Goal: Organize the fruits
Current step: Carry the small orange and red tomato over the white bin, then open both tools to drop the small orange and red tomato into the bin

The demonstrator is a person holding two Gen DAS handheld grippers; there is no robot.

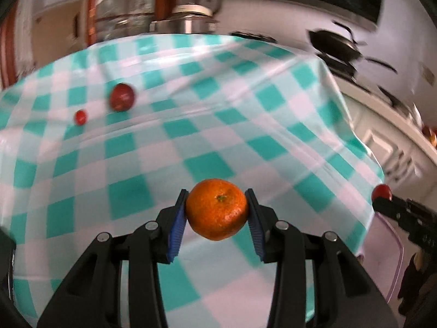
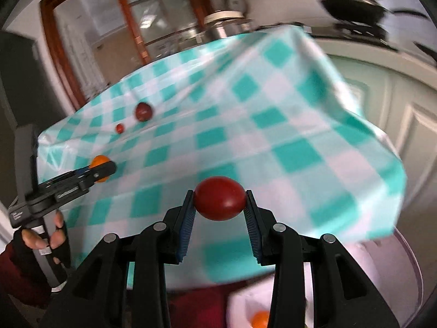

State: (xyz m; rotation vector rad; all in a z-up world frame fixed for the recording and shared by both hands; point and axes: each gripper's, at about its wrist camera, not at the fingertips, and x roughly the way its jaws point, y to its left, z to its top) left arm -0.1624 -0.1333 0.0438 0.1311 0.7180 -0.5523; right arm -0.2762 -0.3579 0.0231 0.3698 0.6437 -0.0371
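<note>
In the left view my left gripper (image 1: 217, 209) grasps the orange (image 1: 217, 209) above the checked cloth (image 1: 245, 109), two red fruits (image 1: 122, 96) lying at ten o'clock, and in the right view my right gripper (image 2: 220, 202) grasps a smooth tomato (image 2: 220, 202), which I fear may slip out.

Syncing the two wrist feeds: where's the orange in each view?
Left wrist: orange bottom centre, clamped in the left gripper.
Right wrist: orange at the left edge, mostly hidden by that gripper.
Shared landmark: the dark red apple on the checked tablecloth.
</note>
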